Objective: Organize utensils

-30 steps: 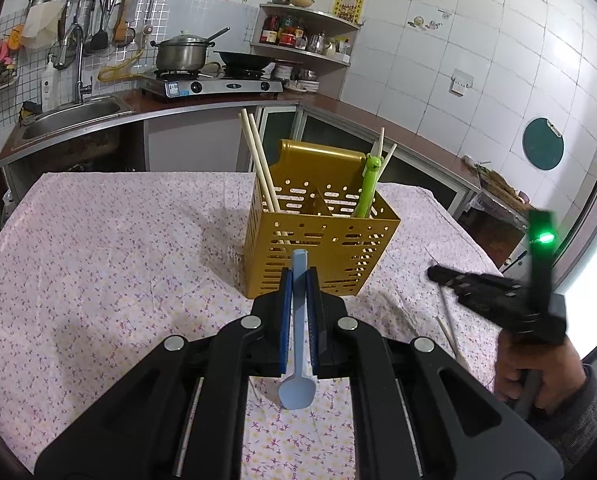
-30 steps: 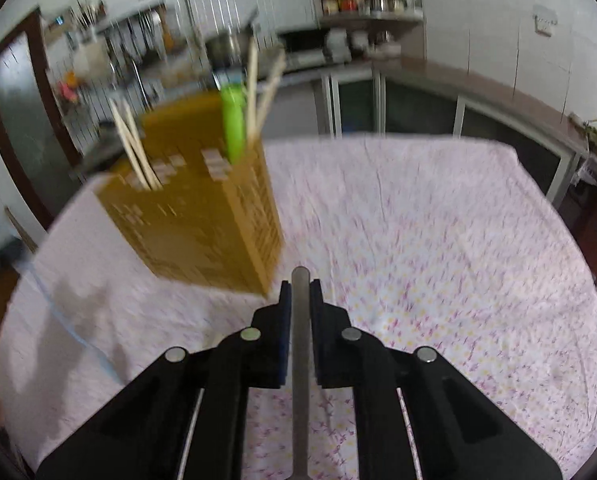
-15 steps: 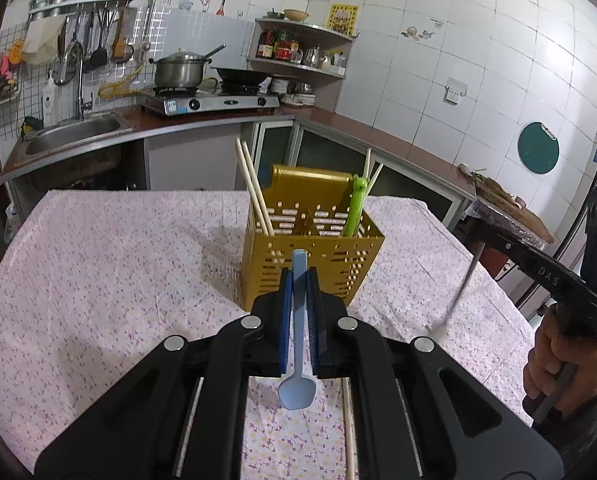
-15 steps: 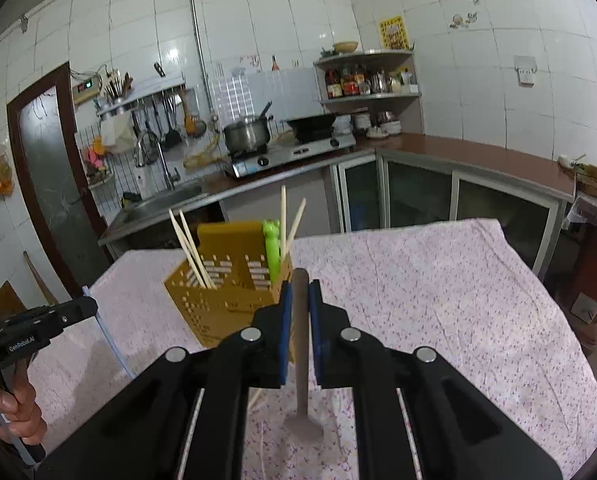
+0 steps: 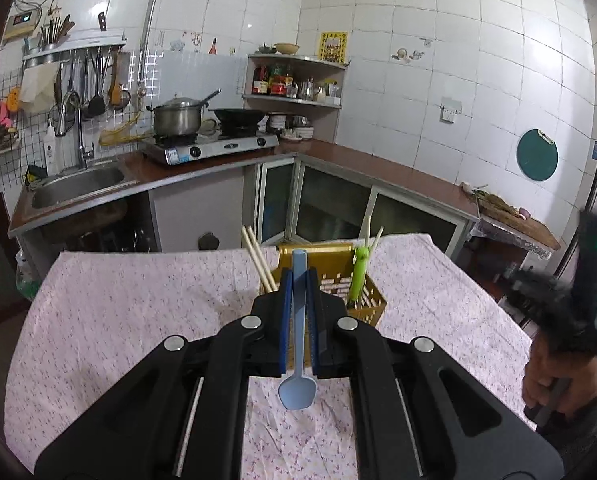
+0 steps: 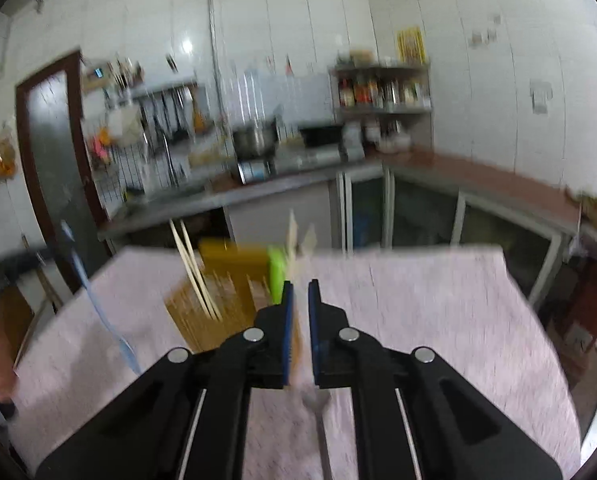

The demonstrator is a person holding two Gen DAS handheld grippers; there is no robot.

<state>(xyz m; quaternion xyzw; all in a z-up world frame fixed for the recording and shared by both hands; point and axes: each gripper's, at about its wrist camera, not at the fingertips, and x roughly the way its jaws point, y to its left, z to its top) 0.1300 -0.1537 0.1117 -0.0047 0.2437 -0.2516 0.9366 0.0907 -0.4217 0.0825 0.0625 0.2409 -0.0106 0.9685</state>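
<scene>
Two hand-held grippers hover over the cloth-covered surface: the left hand-held gripper is clamped on a light blue spoon, bowl hanging toward the camera; the right hand-held gripper pinches a blurred metal utensil. Beyond stands the yellow utensil holder with chopsticks

the black right gripper with blue-padded jaws is clamped on a blurred grey metal utensil, its flat end hanging below. beyond stands a yellow perforated utensil basket holding pale wooden chopsticks and a green tool, on the pink floral-clothed desk
</scene>
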